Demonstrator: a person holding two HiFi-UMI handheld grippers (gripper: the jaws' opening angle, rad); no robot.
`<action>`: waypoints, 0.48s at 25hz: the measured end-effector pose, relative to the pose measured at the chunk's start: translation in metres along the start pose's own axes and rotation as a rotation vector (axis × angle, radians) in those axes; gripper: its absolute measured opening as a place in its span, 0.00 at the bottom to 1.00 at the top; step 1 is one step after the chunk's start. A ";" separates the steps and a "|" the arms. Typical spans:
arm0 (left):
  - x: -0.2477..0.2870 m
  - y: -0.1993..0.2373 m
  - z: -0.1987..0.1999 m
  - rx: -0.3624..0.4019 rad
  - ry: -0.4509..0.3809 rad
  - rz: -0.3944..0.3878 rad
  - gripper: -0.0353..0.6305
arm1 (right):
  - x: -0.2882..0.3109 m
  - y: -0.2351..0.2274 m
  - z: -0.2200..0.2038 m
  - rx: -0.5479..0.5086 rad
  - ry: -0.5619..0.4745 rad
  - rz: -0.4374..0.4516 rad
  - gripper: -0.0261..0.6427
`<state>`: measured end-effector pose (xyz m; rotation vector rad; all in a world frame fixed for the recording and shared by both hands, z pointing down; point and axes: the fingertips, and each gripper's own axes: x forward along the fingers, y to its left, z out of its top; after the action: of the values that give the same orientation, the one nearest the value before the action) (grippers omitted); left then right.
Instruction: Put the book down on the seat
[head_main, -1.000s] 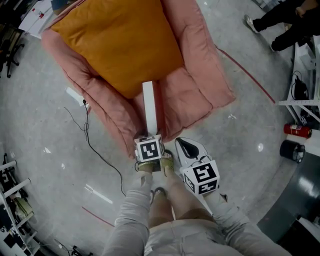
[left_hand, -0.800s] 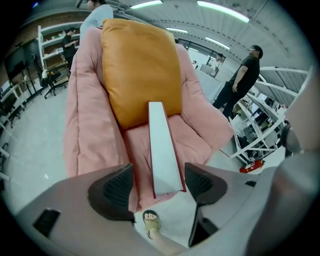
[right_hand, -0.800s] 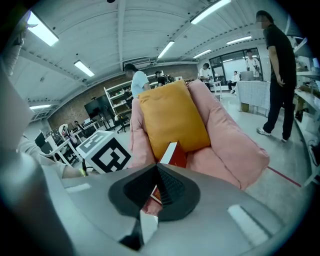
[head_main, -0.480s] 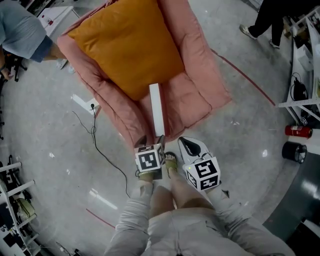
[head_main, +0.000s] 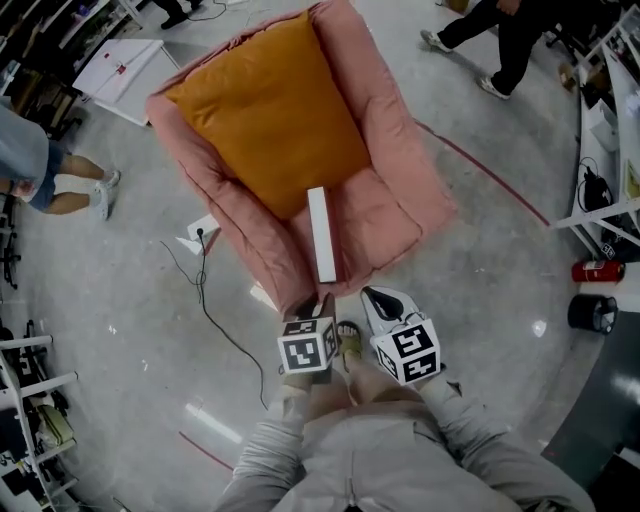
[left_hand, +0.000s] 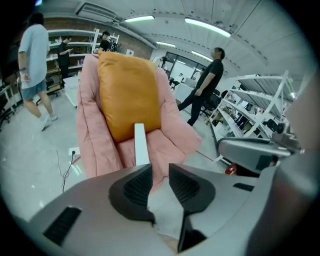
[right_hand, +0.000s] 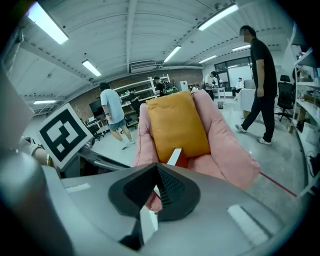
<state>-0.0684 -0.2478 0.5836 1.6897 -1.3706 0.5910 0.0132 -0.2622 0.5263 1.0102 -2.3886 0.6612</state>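
Observation:
The book (head_main: 321, 233), long and white-edged with a red cover, lies on the seat of the pink armchair (head_main: 400, 215), its far end against the orange cushion (head_main: 275, 105). My left gripper (head_main: 318, 300) hangs just off the chair's front edge, short of the book's near end. Its jaws are closing and nothing is between them; in the left gripper view the book (left_hand: 141, 145) shows beyond the left gripper (left_hand: 160, 170). My right gripper (head_main: 378, 297) is beside it, shut and empty. In the right gripper view the book (right_hand: 176, 156) appears past the right gripper (right_hand: 156, 172).
A black cable and a floor socket (head_main: 198, 238) lie left of the chair. Metal shelving (head_main: 610, 210), a red extinguisher (head_main: 598, 270) and a black cylinder (head_main: 590, 312) stand at the right. People stand at the far left (head_main: 60, 185) and top right (head_main: 500, 40). The wearer's sandalled feet are below the grippers.
The left gripper has drawn back from the book's near end, leaving the book lying on the seat. The person has stepped back a little; bystanders have shifted.

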 end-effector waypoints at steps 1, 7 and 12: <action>-0.007 -0.003 0.004 0.006 -0.020 -0.002 0.19 | -0.002 0.000 0.002 -0.006 -0.003 -0.001 0.04; -0.040 -0.015 0.017 0.028 -0.100 -0.015 0.06 | -0.017 0.000 0.015 -0.019 -0.041 -0.006 0.04; -0.060 -0.023 0.023 0.060 -0.121 -0.013 0.06 | -0.024 0.009 0.022 -0.013 -0.057 0.013 0.04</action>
<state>-0.0672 -0.2339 0.5168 1.8067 -1.4381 0.5347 0.0164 -0.2564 0.4930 1.0214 -2.4471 0.6290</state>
